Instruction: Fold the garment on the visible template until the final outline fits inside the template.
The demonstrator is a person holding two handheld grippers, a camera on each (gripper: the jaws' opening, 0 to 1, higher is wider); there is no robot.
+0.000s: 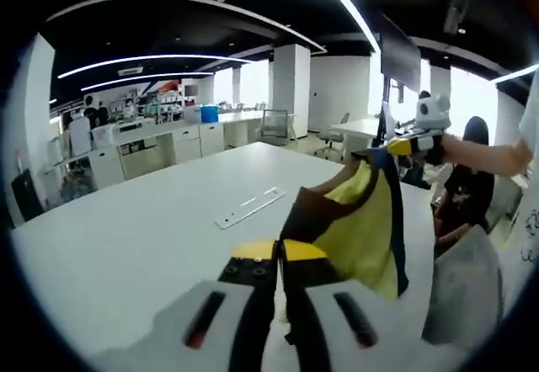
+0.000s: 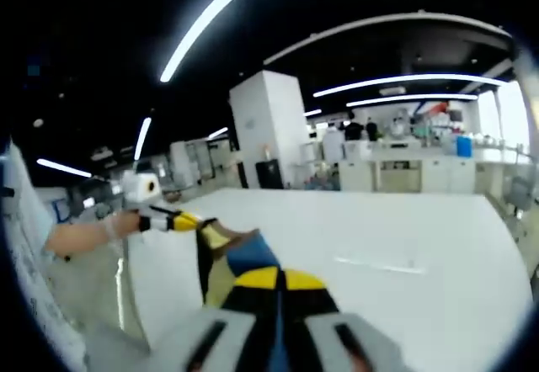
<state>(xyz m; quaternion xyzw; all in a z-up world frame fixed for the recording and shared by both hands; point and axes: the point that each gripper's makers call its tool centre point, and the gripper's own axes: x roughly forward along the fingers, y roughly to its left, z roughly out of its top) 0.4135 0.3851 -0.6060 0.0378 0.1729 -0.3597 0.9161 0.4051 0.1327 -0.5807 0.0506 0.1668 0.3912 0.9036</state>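
Observation:
A yellow, brown and dark blue garment (image 1: 362, 220) hangs stretched in the air above the white table (image 1: 152, 229). My left gripper (image 1: 278, 254) is shut on one end of it. The right gripper (image 1: 413, 146), held by a hand, pinches the other end at the right of the left gripper view. In the right gripper view, my right gripper (image 2: 278, 281) is shut on the garment (image 2: 244, 254), and the left gripper (image 2: 181, 220) grips its far end at the left. The template (image 1: 250, 208) shows as white strips lying flat on the table, faint in the right gripper view (image 2: 379, 264).
The person's light clothing (image 1: 463, 296) stands close at the table's right edge. A seated person (image 1: 472, 170) and office chairs (image 1: 274, 126) are beyond the table. White counters (image 1: 160, 140) and a pillar (image 2: 269, 128) stand further back.

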